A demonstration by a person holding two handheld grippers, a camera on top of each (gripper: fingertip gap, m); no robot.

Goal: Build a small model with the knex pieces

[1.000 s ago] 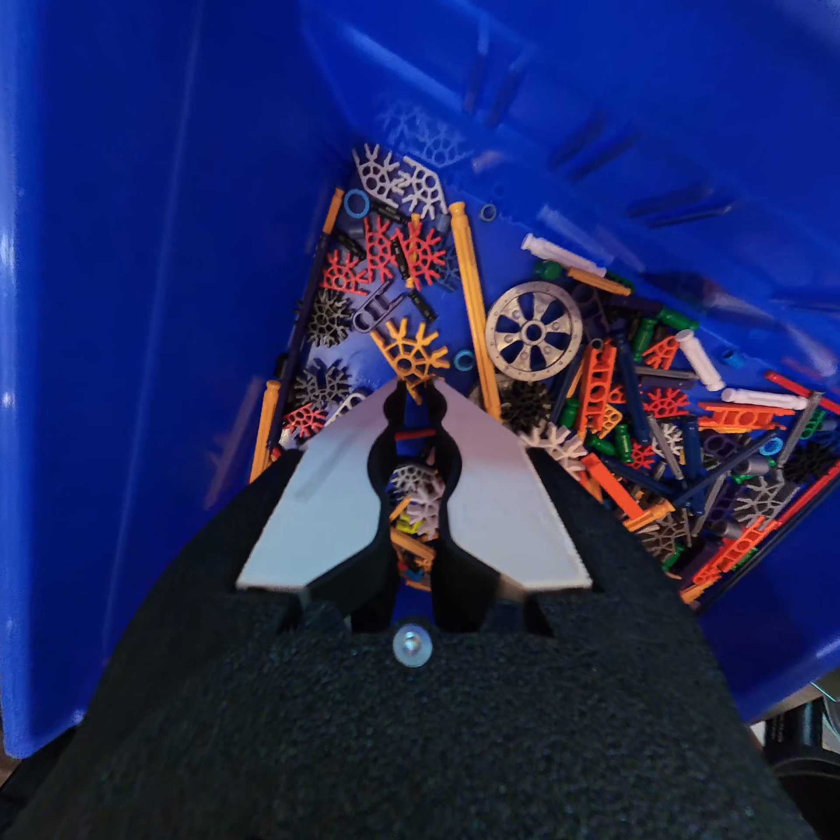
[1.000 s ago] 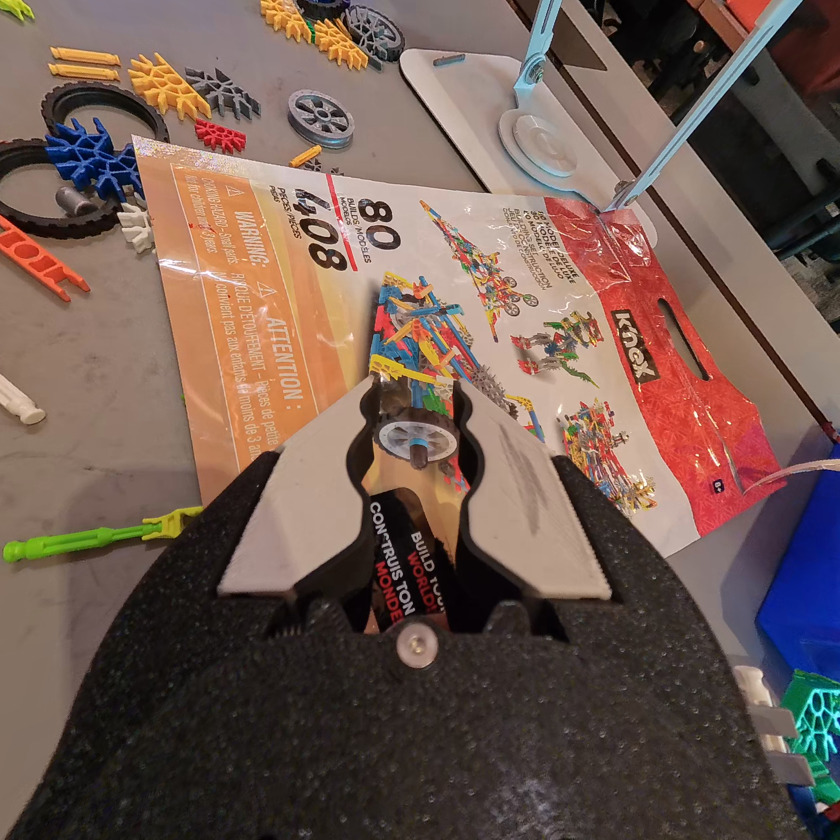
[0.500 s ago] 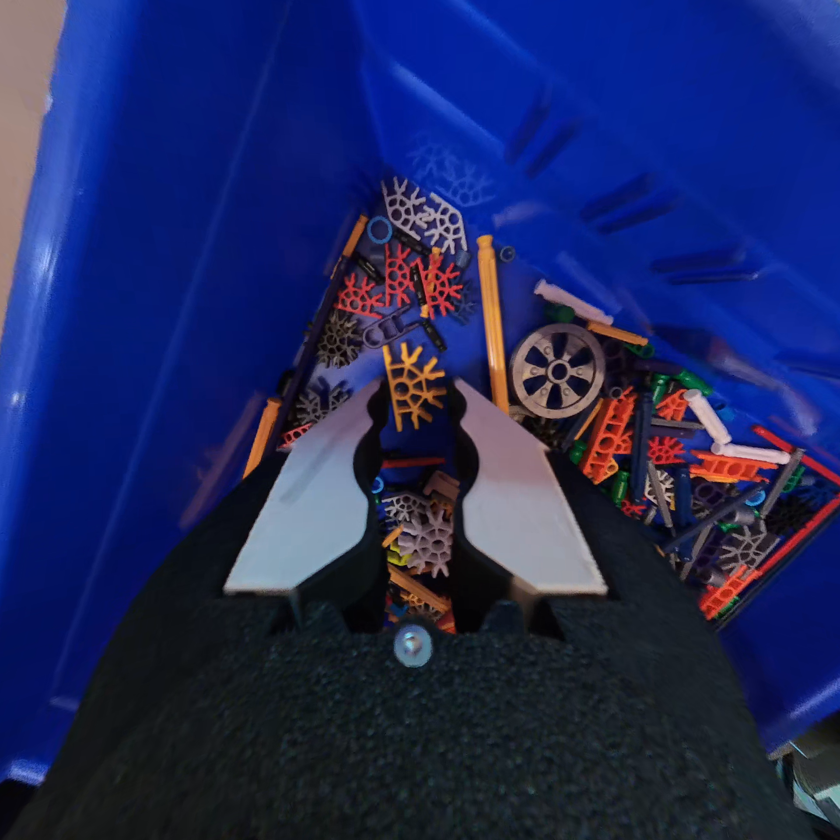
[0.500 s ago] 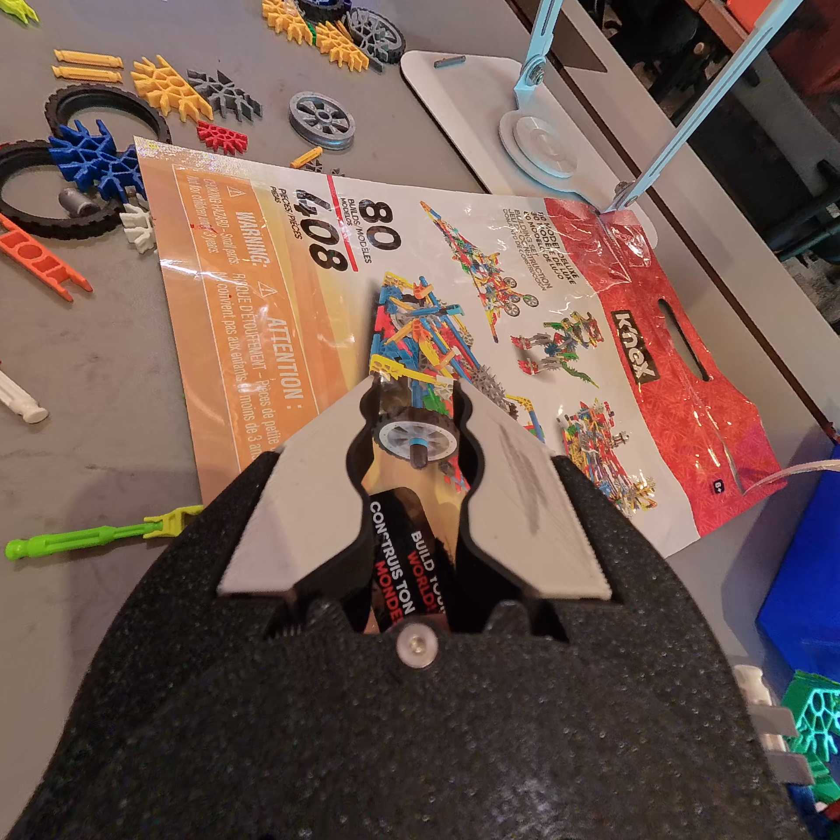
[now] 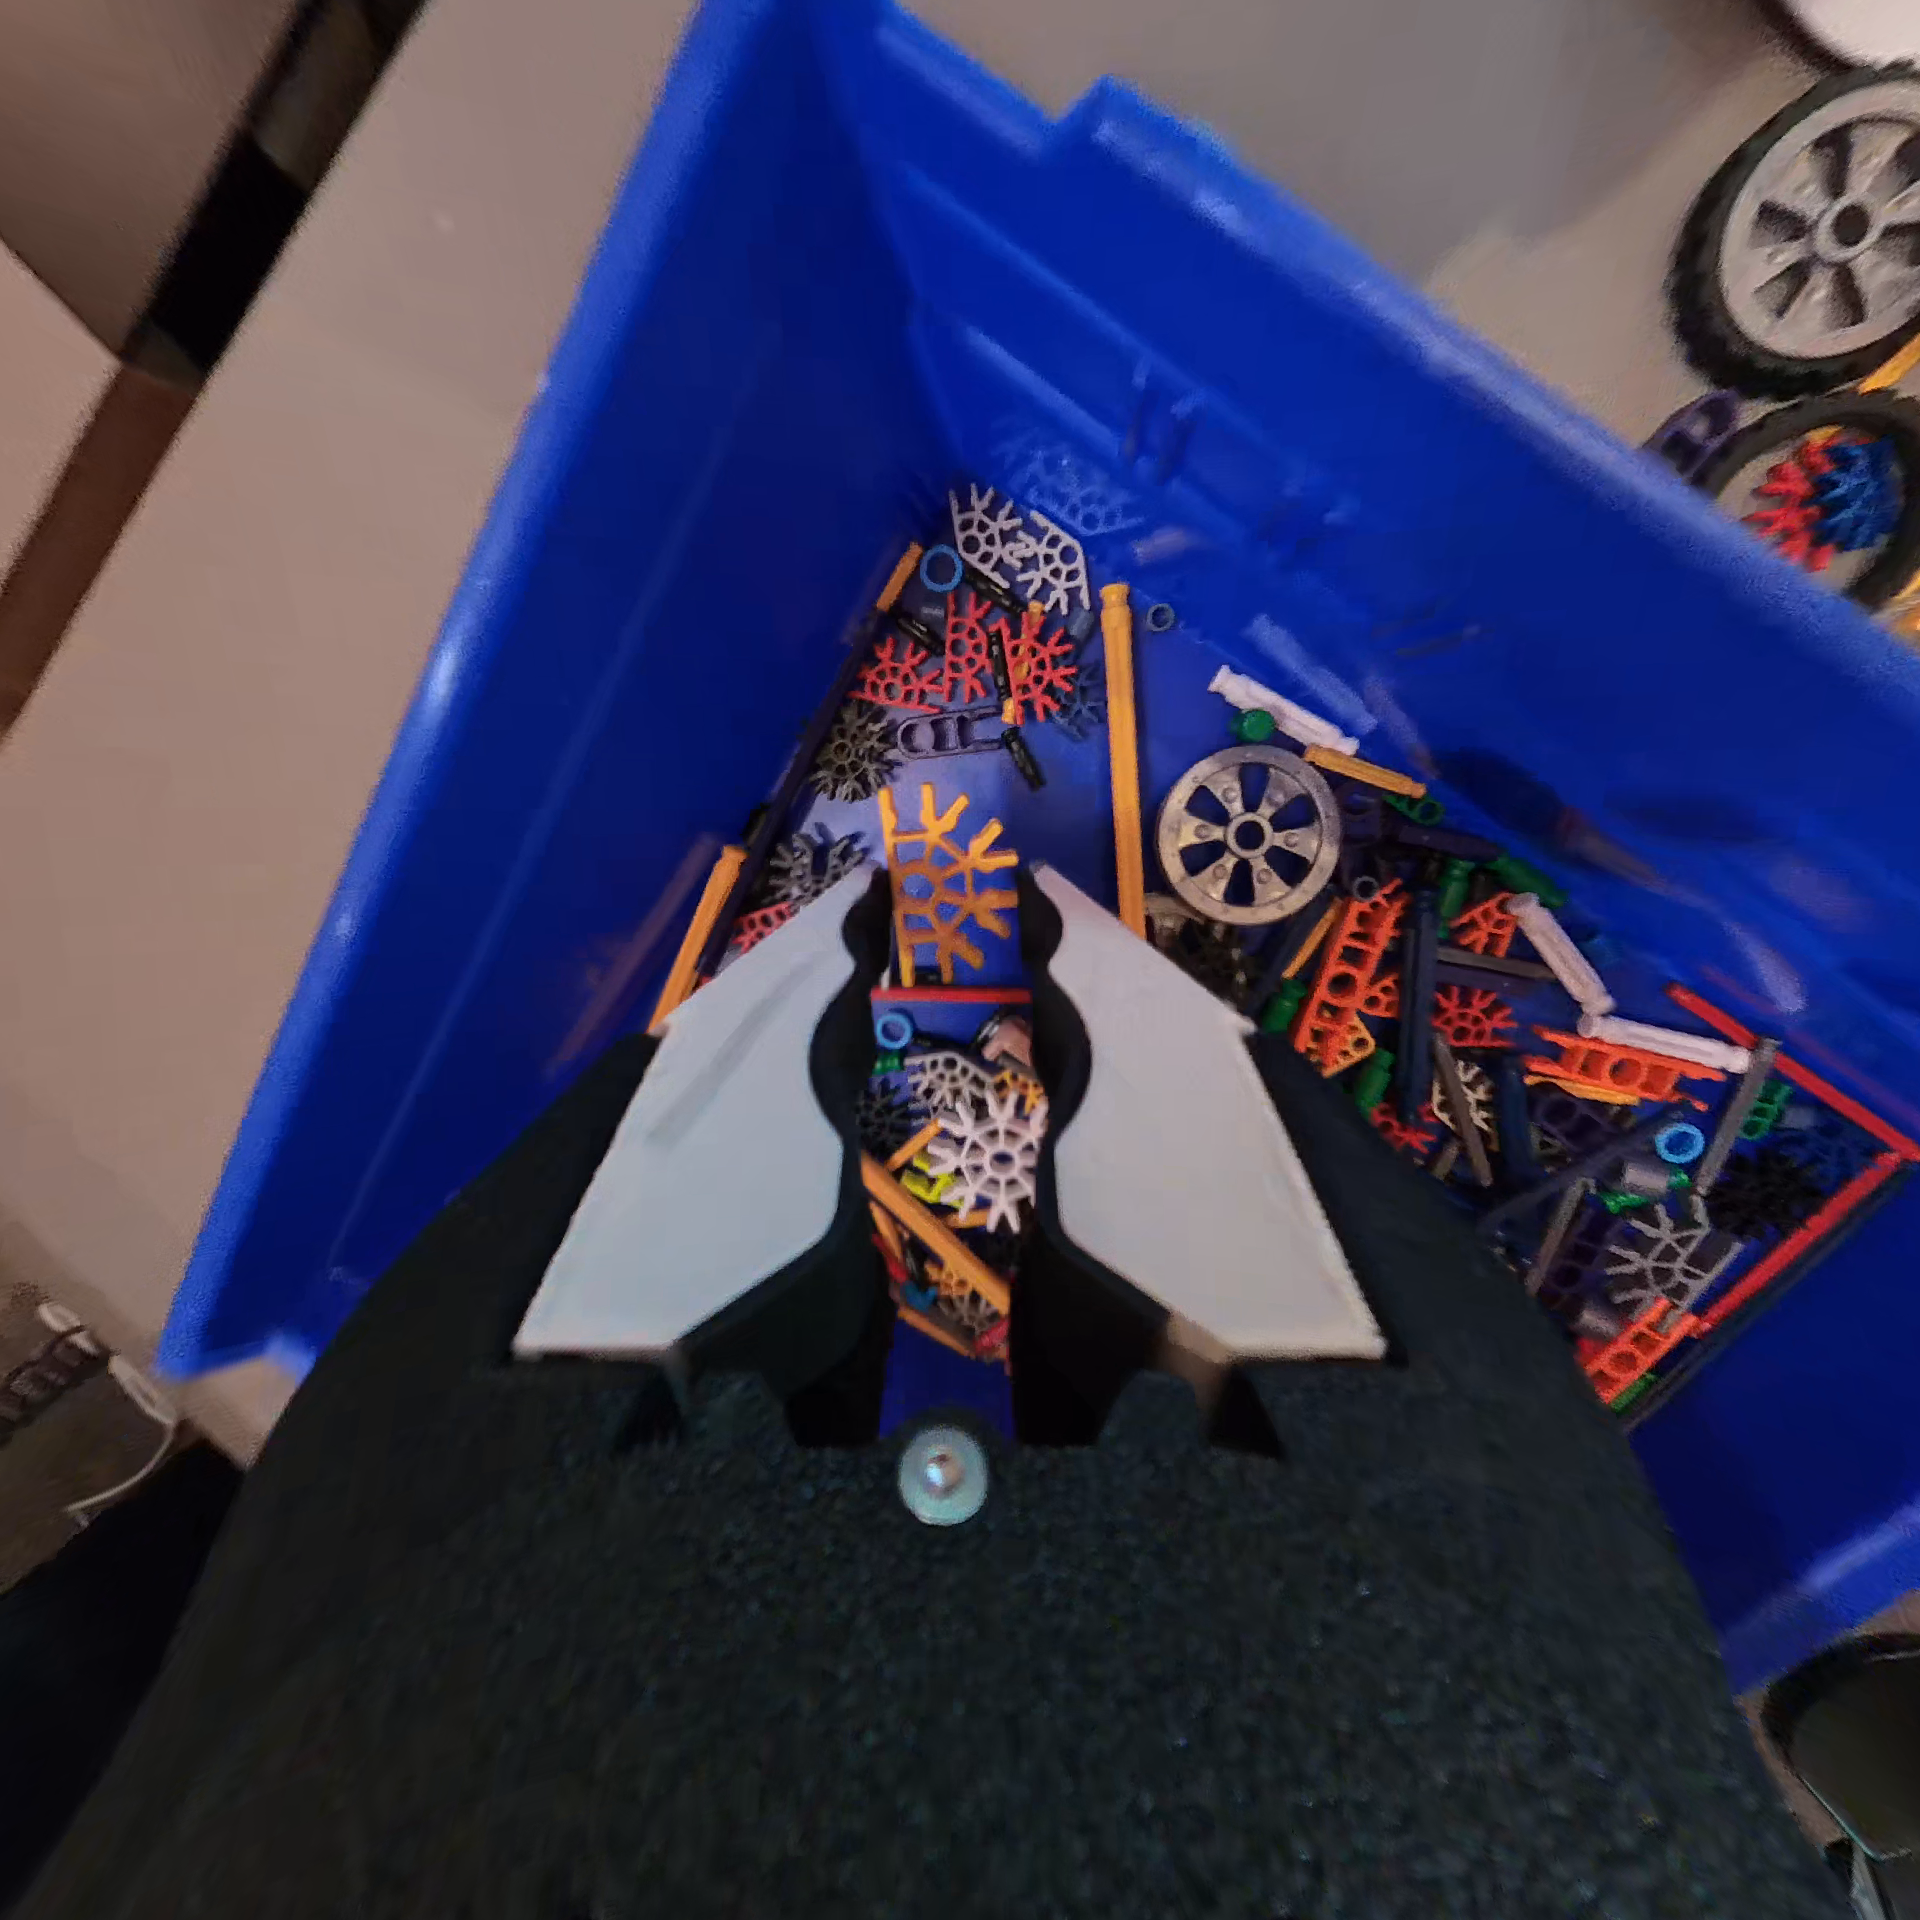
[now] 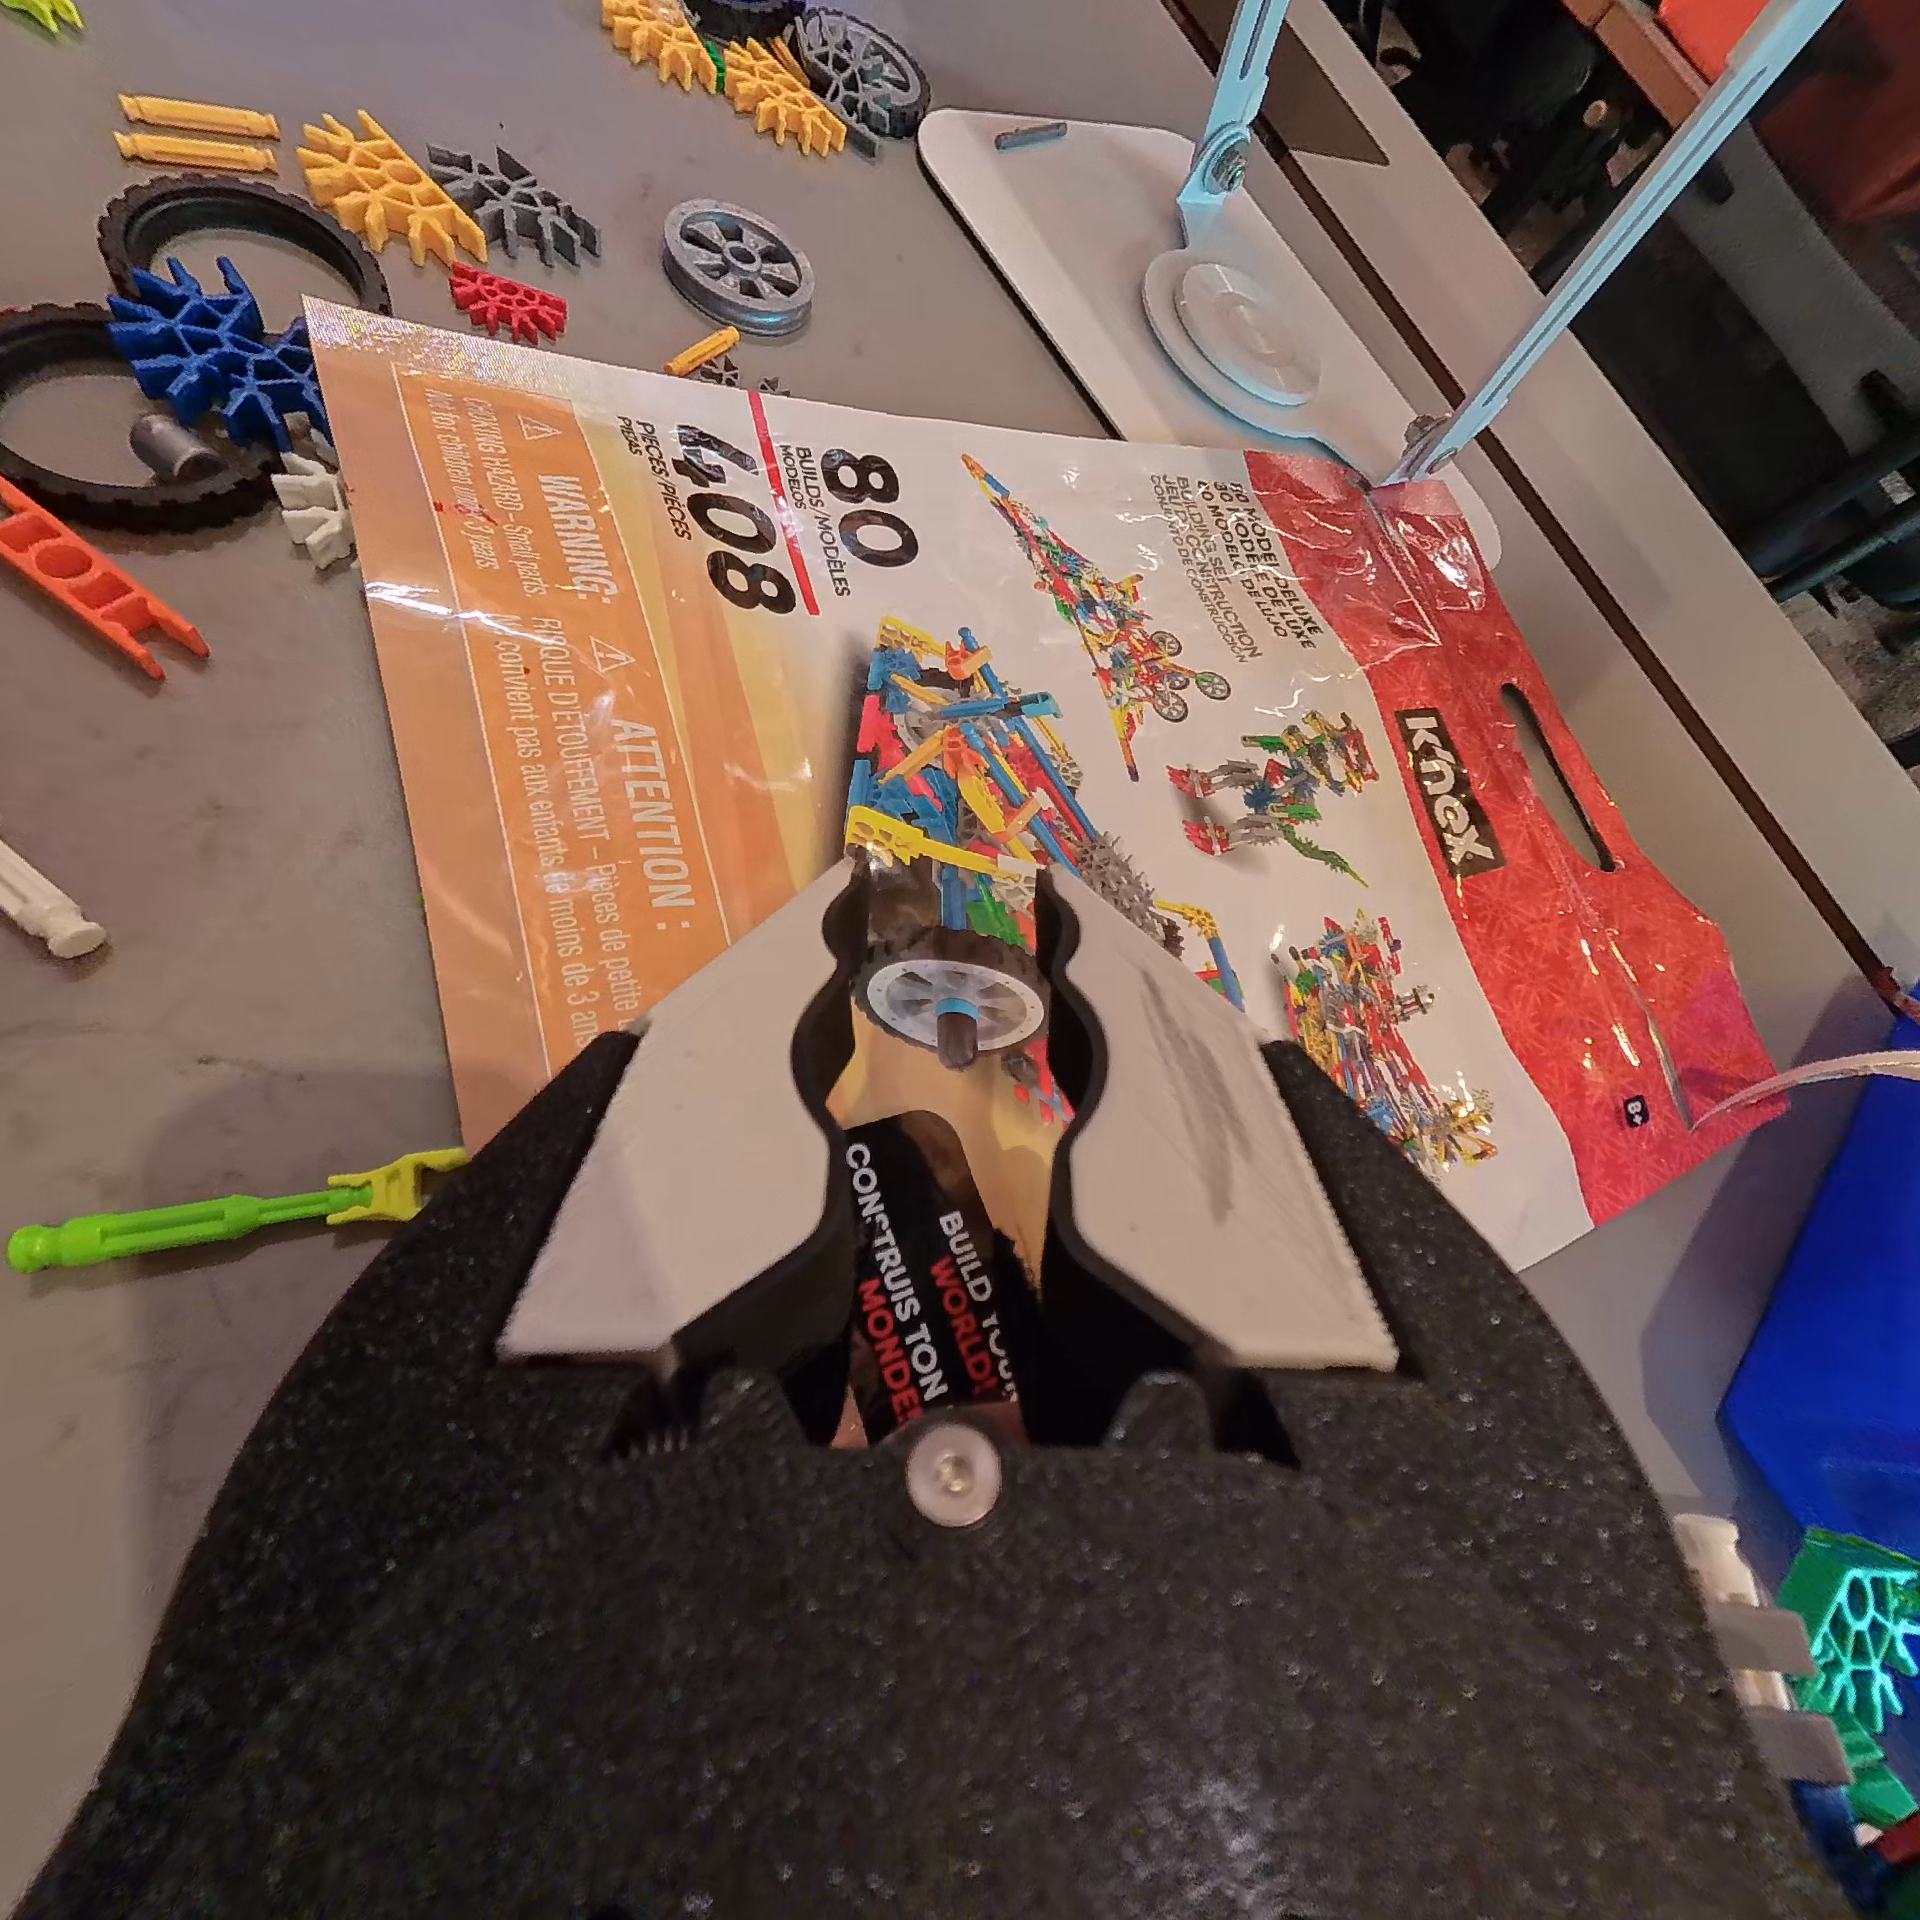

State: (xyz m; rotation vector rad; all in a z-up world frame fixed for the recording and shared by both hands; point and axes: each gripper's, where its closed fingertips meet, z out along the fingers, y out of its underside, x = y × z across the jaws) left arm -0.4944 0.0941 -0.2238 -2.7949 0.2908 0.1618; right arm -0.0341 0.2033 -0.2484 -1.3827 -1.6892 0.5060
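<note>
In the left wrist view my left gripper [image 5: 951, 888] is shut on an orange snowflake-shaped connector [image 5: 940, 894], which stands upright between the fingertips above the pile. Below it a blue plastic bin [image 5: 582, 623] holds several loose construction-toy rods, connectors and a grey spoked wheel [image 5: 1247, 836]. In the right wrist view my right gripper [image 6: 945, 894] is open and empty. It hovers over a flat printed toy bag [image 6: 644, 582] lying on the grey table [image 6: 208, 883].
Loose parts lie on the table at the far left: black tyres [image 6: 239, 234], a blue connector [image 6: 213, 348], yellow connectors [image 6: 384, 187], a grey wheel [image 6: 738, 265], an orange piece [image 6: 83, 582], a green rod [image 6: 208, 1226]. A white stand base [image 6: 1091, 239] sits behind the bag. Wheels [image 5: 1829, 229] lie beyond the bin. Some 50 cm of space lies between my two pairs of fingers. Between my right fingertips and the orange piece [image 6: 83, 582] there is roughly 12 cm.
My left gripper has risen and pulled back out of the bin with the orange connector between its fingertips; the bin's rim and the table now show. The right gripper has barely moved.
</note>
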